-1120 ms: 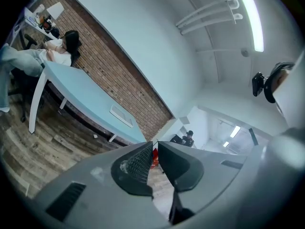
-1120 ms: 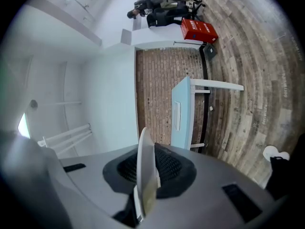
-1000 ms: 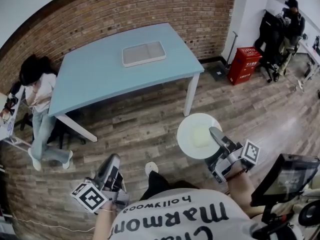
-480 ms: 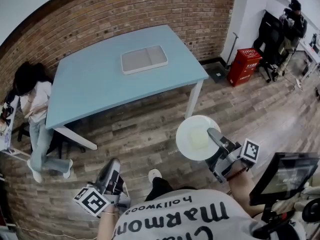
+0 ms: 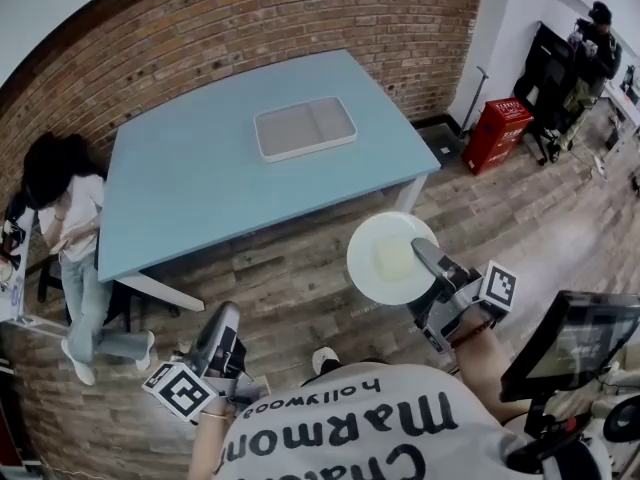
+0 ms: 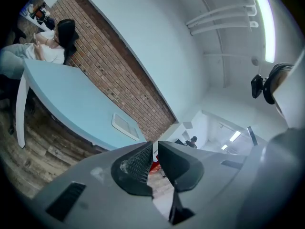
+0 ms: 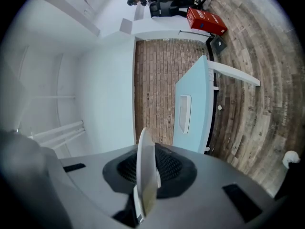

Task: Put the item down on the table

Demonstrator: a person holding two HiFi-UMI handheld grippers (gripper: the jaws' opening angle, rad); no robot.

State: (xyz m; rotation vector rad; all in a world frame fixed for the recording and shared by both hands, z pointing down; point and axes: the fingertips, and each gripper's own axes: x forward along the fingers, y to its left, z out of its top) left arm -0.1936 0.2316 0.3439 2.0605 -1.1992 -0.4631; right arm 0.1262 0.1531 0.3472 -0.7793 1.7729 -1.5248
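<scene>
My right gripper (image 5: 425,258) clamps the rim of a white plate (image 5: 372,276) carrying a pale yellow block (image 5: 395,259), over the floor beside the counter (image 5: 200,183). My left gripper (image 5: 224,320) is closed.

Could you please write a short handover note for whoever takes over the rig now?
Left gripper: jaws together, empty, held low.
Right gripper: shut on the rim of the plate; a pale square lies on the plate.
Table: ahead, a tray on it.
Done: plate is in hand, off the table.
Left: carry it over the table, set it down, release.
</scene>
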